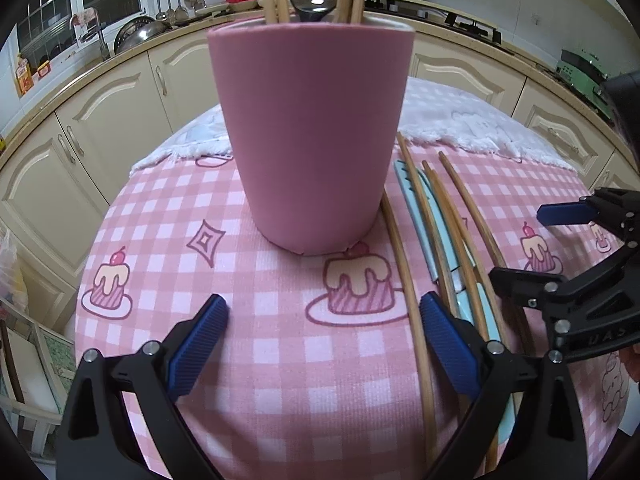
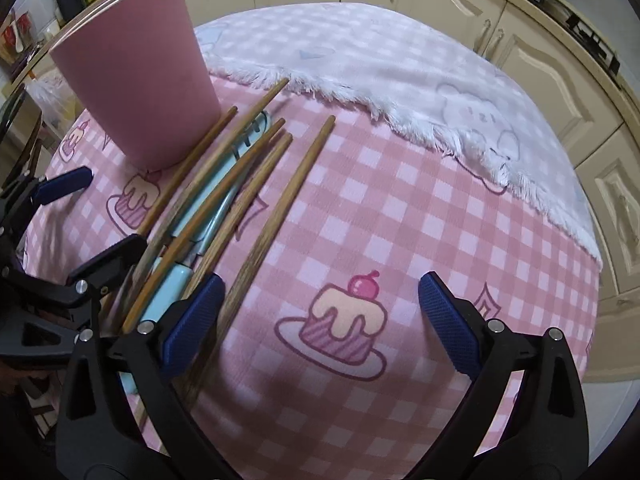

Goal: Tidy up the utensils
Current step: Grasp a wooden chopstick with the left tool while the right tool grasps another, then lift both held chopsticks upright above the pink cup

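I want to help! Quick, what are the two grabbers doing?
Left gripper: open, holding nothing.
Right gripper: open, holding nothing, beside the chopsticks.

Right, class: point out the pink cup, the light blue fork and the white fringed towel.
pink cup (image 1: 312, 136), left wrist view, middle of its outer wall.
light blue fork (image 1: 404, 174), left wrist view, on its tines.
white fringed towel (image 2: 400, 60), right wrist view, middle of the cloth.
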`<state>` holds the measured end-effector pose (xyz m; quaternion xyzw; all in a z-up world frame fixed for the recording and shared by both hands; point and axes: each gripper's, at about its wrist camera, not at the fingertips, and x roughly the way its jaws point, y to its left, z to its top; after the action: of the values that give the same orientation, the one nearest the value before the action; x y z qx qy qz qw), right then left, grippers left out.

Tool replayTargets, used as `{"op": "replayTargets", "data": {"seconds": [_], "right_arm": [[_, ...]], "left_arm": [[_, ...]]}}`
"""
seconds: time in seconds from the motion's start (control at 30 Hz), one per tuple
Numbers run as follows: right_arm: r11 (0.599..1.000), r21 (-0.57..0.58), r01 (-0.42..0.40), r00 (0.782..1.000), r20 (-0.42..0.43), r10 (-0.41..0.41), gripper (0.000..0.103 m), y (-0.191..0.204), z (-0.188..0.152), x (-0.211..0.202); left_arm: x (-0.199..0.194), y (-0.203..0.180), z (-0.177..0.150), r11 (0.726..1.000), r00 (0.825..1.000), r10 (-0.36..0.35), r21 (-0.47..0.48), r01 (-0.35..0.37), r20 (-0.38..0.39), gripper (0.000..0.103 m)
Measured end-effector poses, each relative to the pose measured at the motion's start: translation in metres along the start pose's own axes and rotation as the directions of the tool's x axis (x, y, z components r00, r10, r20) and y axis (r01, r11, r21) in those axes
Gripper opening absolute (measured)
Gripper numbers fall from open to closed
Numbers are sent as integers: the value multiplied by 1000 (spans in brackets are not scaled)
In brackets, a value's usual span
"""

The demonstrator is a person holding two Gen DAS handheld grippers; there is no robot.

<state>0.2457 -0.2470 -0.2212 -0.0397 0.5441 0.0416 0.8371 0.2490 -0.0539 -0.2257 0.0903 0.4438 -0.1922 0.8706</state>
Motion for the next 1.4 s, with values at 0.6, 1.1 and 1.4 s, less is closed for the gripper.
{"op": "replayTargets", "data": {"seconds": [0.6,1.1,1.4], "right_arm": [[999,27,-37,998,45,36,35,-6,1,-11],[991,5,-130,990,50,130,20,3,6,-10],[973,-105,-207,978,-7,207,11,2,-12,-19]], "left_arm": [[5,-27,26,993,993,-24,115,38,-117,48],[8,-38,30,984,989,-8,177,35,-151,26],[8,-45,30,982,984,-43,175,73,-173,6]]}}
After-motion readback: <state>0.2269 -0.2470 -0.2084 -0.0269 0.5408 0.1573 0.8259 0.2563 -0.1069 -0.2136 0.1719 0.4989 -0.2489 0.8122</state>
